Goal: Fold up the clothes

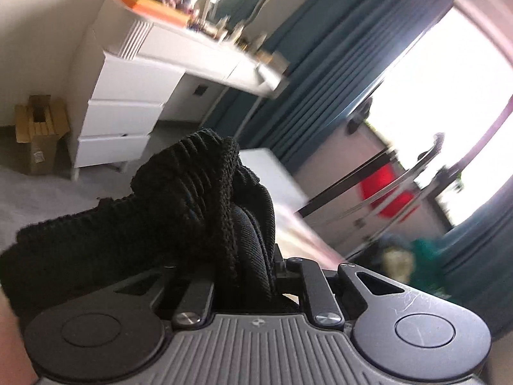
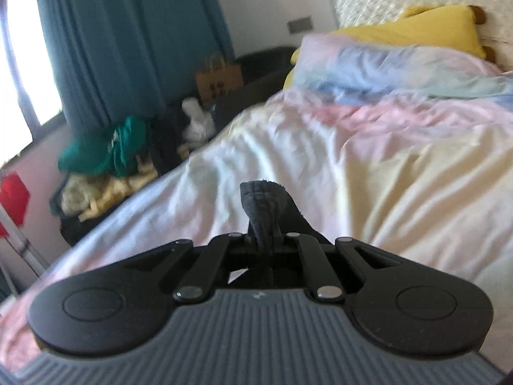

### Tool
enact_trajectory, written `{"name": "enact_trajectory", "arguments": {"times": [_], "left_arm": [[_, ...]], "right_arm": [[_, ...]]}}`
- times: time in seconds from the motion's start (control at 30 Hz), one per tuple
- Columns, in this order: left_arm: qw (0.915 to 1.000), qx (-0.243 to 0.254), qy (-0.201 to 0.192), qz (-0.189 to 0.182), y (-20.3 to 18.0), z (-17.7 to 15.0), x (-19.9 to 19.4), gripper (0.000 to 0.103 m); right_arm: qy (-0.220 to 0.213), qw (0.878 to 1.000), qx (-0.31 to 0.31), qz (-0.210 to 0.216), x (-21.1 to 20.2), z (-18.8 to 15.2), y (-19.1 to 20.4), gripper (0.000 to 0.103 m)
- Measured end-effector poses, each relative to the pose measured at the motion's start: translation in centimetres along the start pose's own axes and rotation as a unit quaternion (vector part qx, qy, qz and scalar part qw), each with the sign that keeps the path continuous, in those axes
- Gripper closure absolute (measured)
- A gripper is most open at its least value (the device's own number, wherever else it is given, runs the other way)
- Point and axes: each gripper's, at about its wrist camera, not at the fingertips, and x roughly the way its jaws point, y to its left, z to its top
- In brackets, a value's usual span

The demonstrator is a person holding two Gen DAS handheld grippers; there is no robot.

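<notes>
1. A bedroom: teal curtains [image 2: 128, 32] by a bright window, a white dresser [image 1: 128, 96] against the wall, and a bed [image 2: 368, 160] under a rumpled pastel duvet with a yellow pillow [image 2: 416, 29] at the head.
2. The left tool [image 1: 253, 266] is clamped on a thick bunch of a black knit garment [image 1: 192, 199], which rises straight ahead of it and spills off to its left side, lifted clear of the bed.
3. The right tool [image 2: 264, 240] pinches a narrow dark edge of fabric [image 2: 263, 205], held just above the duvet and pointing toward the head of the bed.
4. Whether both tools hold the same piece cannot be told; neither view shows the other tool.
5. If it is one piece, my guess is its long axis runs between the two tools, so drawing them apart over the bed would spread it flat.
</notes>
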Motion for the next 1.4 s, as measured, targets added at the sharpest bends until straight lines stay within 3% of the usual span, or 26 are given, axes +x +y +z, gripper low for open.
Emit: {"name": "enact_trajectory", "arguments": {"times": [0.17, 0.23, 0.3, 0.4, 0.47, 0.5, 0.53, 0.67, 0.77, 0.83, 0.87, 1.0, 1.07, 1.1, 1.17, 1.27, 1.4], "left_arm": [[0.9973, 0.053, 0.032, 0.039, -0.5, -2.1, 5.5, 0.084], [0.996, 0.065, 0.04, 0.047, 0.1, -2.8, 6.4, 0.078], [0.9972, 0.045, 0.048, 0.038, 1.1, -2.9, 5.9, 0.067], [0.9986, 0.031, 0.042, 0.011, 2.9, -3.1, 3.0, 0.046], [0.9991, 0.025, 0.034, 0.001, 4.1, -3.3, 0.3, 0.029], [0.9993, 0.023, 0.03, -0.001, 4.6, -3.5, -1.3, 0.026], [0.9994, 0.02, 0.026, -0.002, 5.1, -3.7, -2.8, 0.025], [0.9991, 0.007, 0.029, -0.031, 7.1, -4.5, -8.9, 0.02], [0.9992, 0.003, 0.025, -0.031, 9.1, -5.6, -13.1, 0.017], [0.9984, -0.024, 0.037, -0.035, 11.3, -6.5, -14.8, 0.017], [0.9975, -0.039, 0.046, -0.038, 12.4, -6.9, -15.5, 0.017], [0.9937, -0.086, 0.066, -0.028, 16.6, -8.5, -16.0, 0.017], [0.991, -0.105, 0.076, -0.03, 18.1, -9.2, -15.5, 0.017], [0.989, -0.118, 0.083, -0.034, 18.8, -9.6, -15.0, 0.019], [0.9865, -0.134, 0.086, -0.041, 19.3, -10.0, -13.9, 0.019], [0.9912, -0.124, 0.042, -0.014, 18.9, -10.4, -12.5, 0.022], [0.9916, -0.127, 0.027, -0.002, 17.9, -10.1, -8.5, 0.025]], "right_arm": [[0.041, 0.999, -0.025, 0.009, 4.4, -2.7, 0.3, 0.087], [0.049, 0.998, -0.003, 0.028, 4.6, -3.1, -0.6, 0.077], [0.052, 0.997, 0.034, 0.048, 4.1, -3.3, -1.9, 0.068], [0.039, 0.99, 0.099, 0.093, 1.8, -3.3, -4.6, 0.055], [0.009, 0.975, 0.152, 0.163, -0.9, -3.7, -7.3, 0.041], [-0.003, 0.969, 0.174, 0.178, -2.3, -4.1, -8.4, 0.028], [-0.011, 0.963, 0.199, 0.182, -3.7, -4.5, -9.4, 0.021], [0.006, 0.938, 0.277, 0.209, -8.1, -6.5, -13.0, 0.02], [0.023, 0.934, 0.283, 0.216, -10.8, -7.5, -15.1, 0.019], [0.058, 0.925, 0.302, 0.224, -11.3, -7.6, -16.5, 0.017], [0.076, 0.918, 0.314, 0.23, -11.4, -7.6, -17.2, 0.017], [0.151, 0.855, 0.417, 0.268, -10.5, -9.2, -19.3, 0.017], [0.183, 0.834, 0.439, 0.279, -9.7, -10.4, -19.2, 0.017], [0.197, 0.831, 0.436, 0.282, -9.2, -10.7, -18.8, 0.017], [0.214, 0.838, 0.414, 0.283, -7.8, -11.1, -17.8, 0.017], [0.236, 0.847, 0.382, 0.284, -5.8, -11.7, -16.2, 0.019], [0.201, 0.86, 0.377, 0.278, -4.1, -11.8, -14.6, 0.019]]}}
